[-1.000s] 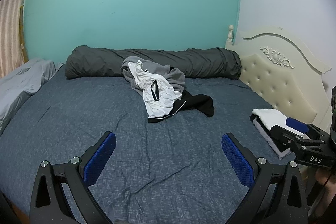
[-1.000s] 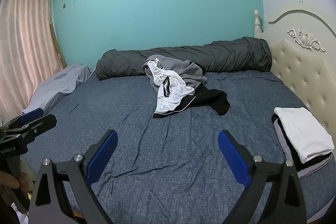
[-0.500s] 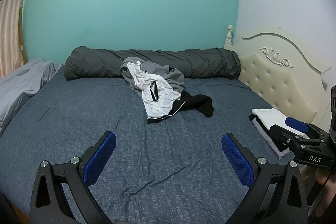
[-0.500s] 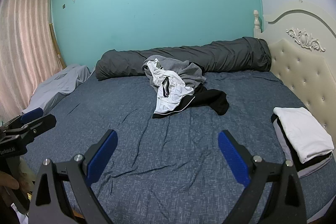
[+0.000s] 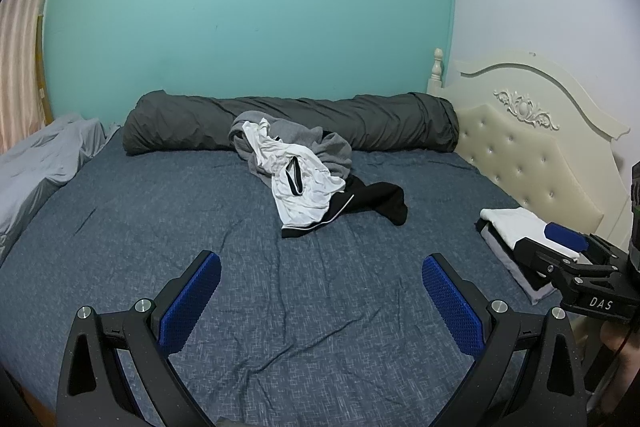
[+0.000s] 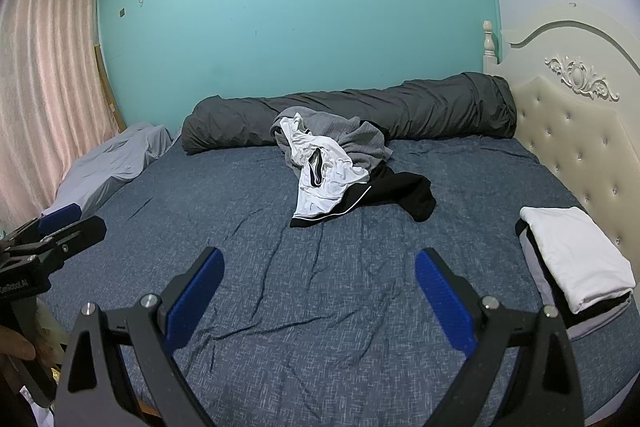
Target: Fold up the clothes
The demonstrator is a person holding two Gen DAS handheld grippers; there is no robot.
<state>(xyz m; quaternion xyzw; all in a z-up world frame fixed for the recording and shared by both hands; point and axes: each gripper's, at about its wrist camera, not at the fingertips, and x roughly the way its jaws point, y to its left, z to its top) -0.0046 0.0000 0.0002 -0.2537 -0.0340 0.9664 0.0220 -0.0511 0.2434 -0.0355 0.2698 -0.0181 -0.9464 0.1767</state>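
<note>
Hovering wide-jawed over the bed [image 5: 120,227]: left gripper [image 5: 321,269], right gripper [image 6: 319,265]; unfolded clothes pile [image 5: 304,171] far centre; folded stack [image 6: 576,255] right.

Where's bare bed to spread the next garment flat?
Best patch: the blue sheet between the two open claws, left claw and right claw, and the unfolded pile. Also free: the stretch from the pile toward the grey blanket. Crowded: the folded stack by the headboard, and along the rolled duvet.
</note>
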